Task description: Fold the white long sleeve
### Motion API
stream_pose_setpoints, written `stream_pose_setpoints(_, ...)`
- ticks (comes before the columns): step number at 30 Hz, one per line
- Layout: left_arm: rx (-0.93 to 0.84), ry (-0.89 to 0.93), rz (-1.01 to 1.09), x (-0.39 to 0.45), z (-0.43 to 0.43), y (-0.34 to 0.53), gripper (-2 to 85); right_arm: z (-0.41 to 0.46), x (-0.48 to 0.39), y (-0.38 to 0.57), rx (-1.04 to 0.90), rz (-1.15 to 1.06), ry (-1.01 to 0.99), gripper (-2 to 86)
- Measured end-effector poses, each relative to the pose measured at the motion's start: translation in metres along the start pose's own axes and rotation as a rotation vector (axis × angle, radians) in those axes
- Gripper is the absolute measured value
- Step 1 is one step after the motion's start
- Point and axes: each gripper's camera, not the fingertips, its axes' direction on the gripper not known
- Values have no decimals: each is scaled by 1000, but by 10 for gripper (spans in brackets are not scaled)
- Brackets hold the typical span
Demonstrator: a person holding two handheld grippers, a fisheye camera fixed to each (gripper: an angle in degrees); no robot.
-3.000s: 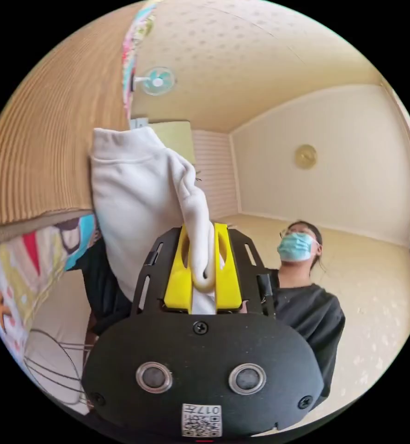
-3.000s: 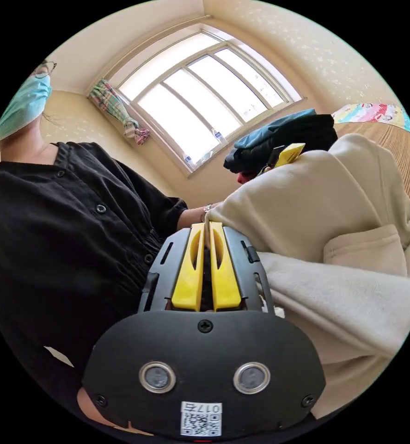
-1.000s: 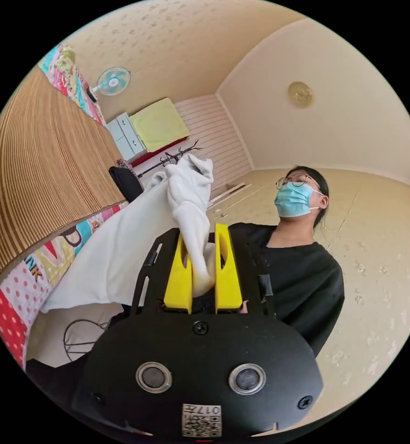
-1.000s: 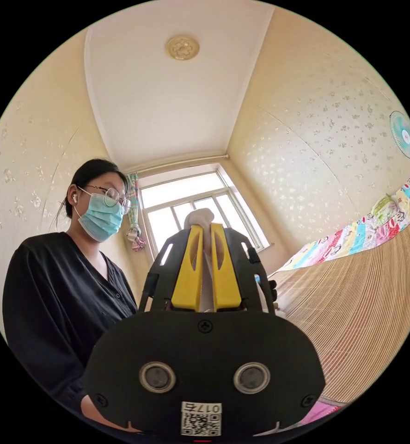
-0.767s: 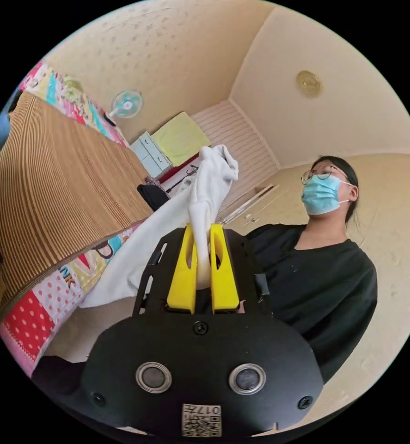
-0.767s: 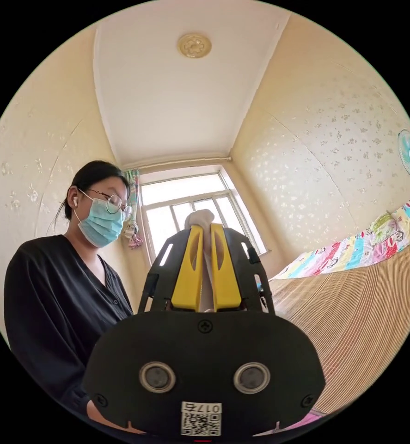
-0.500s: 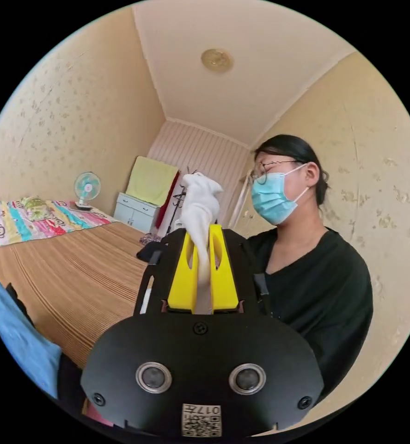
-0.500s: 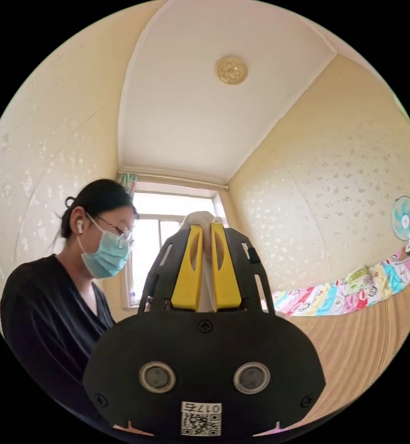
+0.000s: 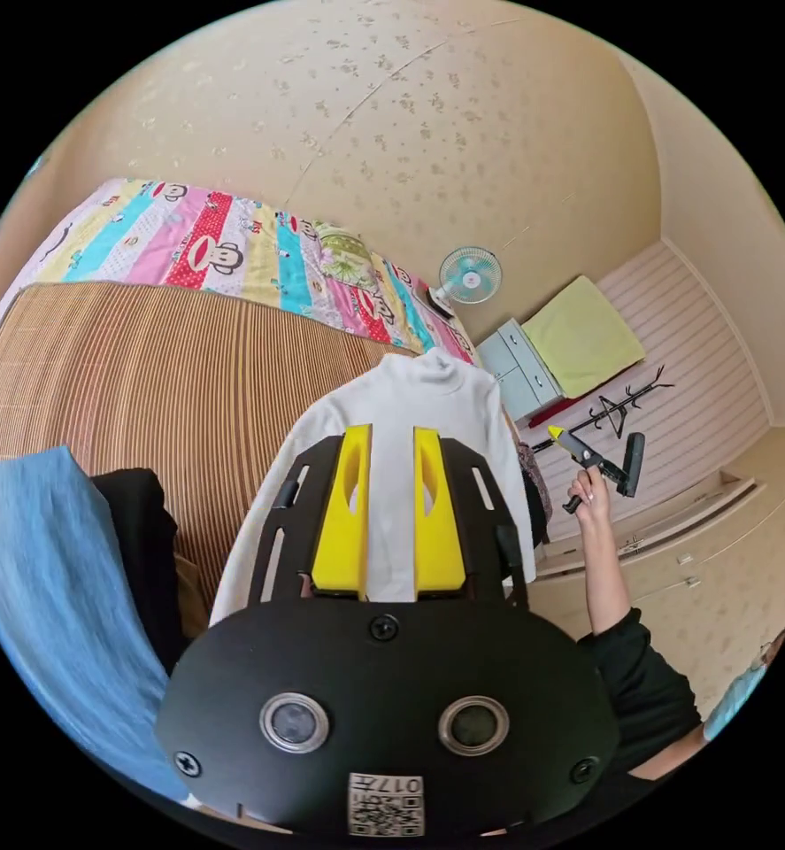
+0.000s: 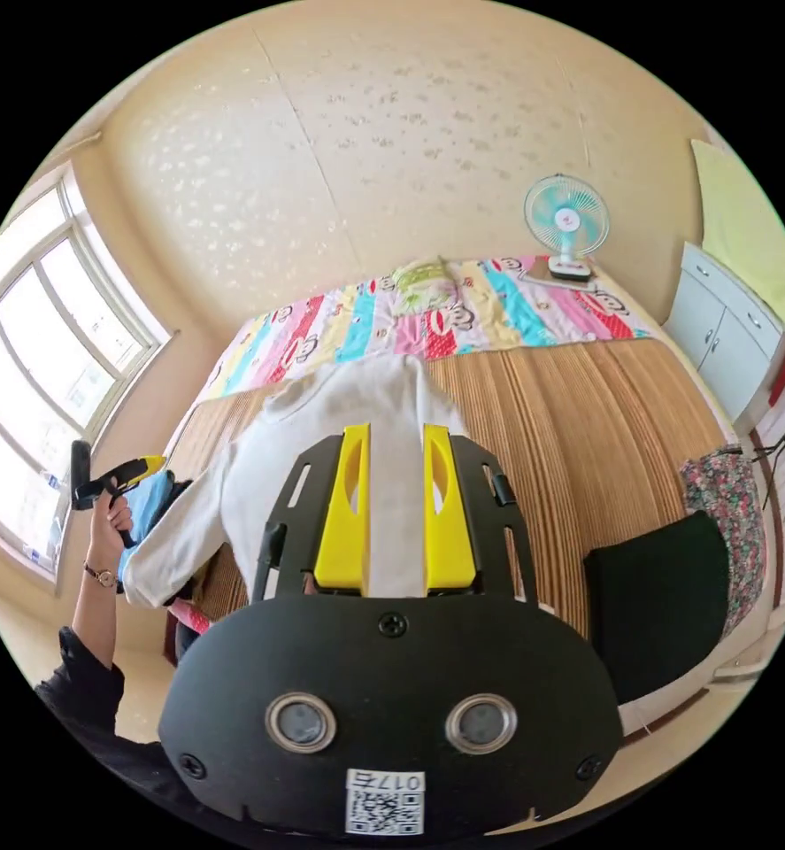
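The white long sleeve (image 9: 427, 398) lies spread flat on the striped bed mat (image 9: 144, 354), collar towards the far end. In the left gripper view, my left gripper (image 9: 392, 429) hangs above it, open, with nothing between its yellow jaws. The right gripper (image 9: 558, 435) shows off to the right in a person's hand, clear of the shirt. In the right gripper view, my right gripper (image 10: 396, 429) is open over the white long sleeve (image 10: 357, 398), and one sleeve (image 10: 171, 540) trails to the mat's near left edge. The left gripper (image 10: 149, 462) is held up at the left.
A blue cloth (image 9: 47, 575) and dark clothes (image 9: 144, 531) are piled on the near left of the mat. A black folded garment (image 10: 658, 584) and a floral cloth (image 10: 728, 505) lie at the right. A fan (image 10: 565, 217), cabinet (image 10: 719, 328) and window (image 10: 38, 354) ring the bed.
Both grippers have let go of the white long sleeve, which was held up and now lies spread on the mat. Both cameras have swung from facing the person to facing the bed.
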Motion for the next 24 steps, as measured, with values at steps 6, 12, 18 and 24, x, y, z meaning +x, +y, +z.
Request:
stream_pose_setpoints(6,-316,48,61,-22,222,194,90,138,2,135,-184,5,73,82)
stream_pose_setpoints(12,-326,-135,131,-12,285,328,42,166,-27,212,-150,-92,284,76)
stream_pose_setpoints(18,-338,-111,55,-50,209,392,-1,130,-53,259,-163,52,217,50)
stream_pose_setpoints(24,-303,-162,-13,-75,114,430,-6,88,-87,286,-188,-89,186,63)
